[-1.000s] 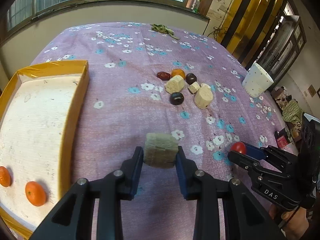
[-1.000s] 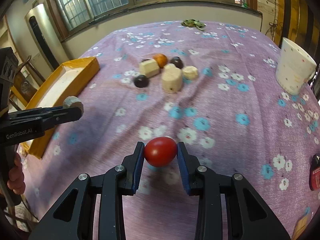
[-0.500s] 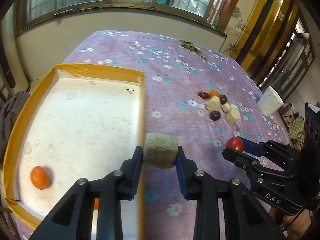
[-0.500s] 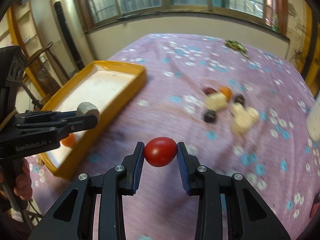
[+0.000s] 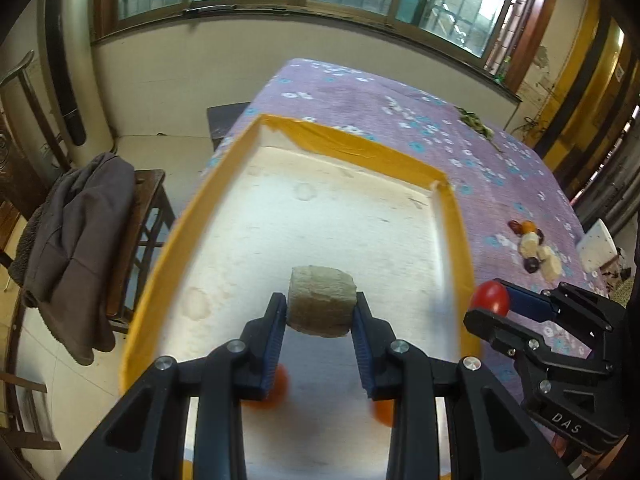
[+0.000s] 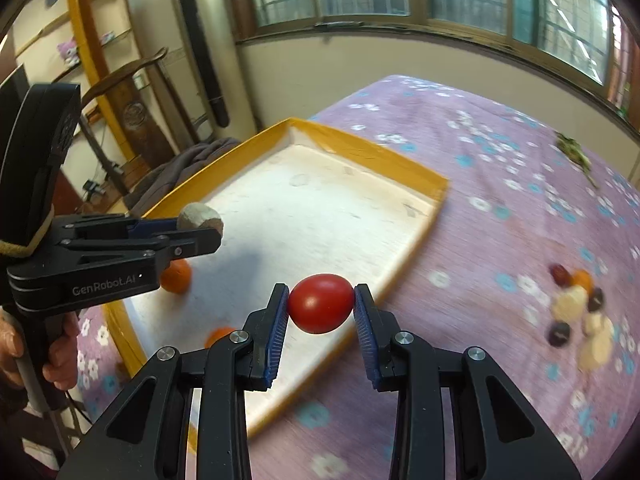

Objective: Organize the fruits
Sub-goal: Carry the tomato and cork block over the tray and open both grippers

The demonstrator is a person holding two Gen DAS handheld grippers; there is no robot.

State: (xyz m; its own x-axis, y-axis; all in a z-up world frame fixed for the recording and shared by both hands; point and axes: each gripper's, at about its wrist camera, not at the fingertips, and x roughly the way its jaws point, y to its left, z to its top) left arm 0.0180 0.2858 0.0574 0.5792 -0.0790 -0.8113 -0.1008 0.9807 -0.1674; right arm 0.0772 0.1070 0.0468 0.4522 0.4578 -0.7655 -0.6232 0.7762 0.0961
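Purple cloth with small white and blue flowers covers the table, and a shallow tray with yellow walls and a stained white floor lies on it near the table's edge. The left gripper hangs above the tray's floor, its blue pads pressed against both sides of a pale, rough-skinned fruit, jaws only a little apart, as far as the fruit's width allows. Seen from the right wrist camera, this same gripper reaches in from the left with a person's hand wrapped round its handle. The right gripper is clamped the same way on a glossy red fruit, held over the tray's near right wall, at the border between tray and cloth. Two oranges rest on the tray floor: one under the left gripper's fingers, another partly hidden behind the right gripper. Farther out on the cloth, well apart from the tray, sits a blurred cluster of loose fruits, dark, orange and cream-coloured. A white cup stands just beyond that cluster. A dark garment is draped over a wooden chair beside the table.
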